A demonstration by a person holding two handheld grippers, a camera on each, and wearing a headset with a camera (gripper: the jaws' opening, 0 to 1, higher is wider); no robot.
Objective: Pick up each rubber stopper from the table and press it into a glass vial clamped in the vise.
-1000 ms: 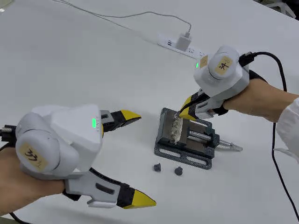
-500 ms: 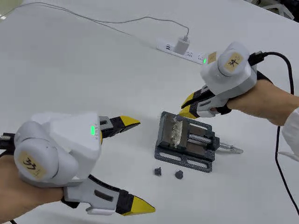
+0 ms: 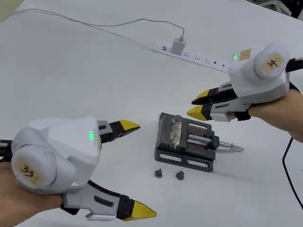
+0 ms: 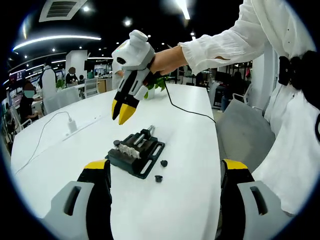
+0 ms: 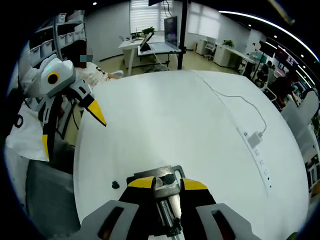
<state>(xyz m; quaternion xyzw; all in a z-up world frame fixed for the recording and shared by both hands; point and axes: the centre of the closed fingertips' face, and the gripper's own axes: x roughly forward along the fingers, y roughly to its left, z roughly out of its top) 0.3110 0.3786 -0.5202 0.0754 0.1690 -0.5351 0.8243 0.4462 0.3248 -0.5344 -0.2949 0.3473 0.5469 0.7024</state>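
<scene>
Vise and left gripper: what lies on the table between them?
Two rubber stoppers, close by the vise; otherwise bare table up to the left gripper. The head view shows it.

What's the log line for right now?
left gripper: wide open | right gripper: slightly open, over vise | rubber stoppers on table: two

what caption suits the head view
Left gripper wide open, right gripper near the vise clamping glass vials; two rubber stoppers on the table.

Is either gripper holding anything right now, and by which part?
Nothing is held. The left gripper is wide open and empty; the right gripper, above the vise, has nothing between its jaws.
</scene>
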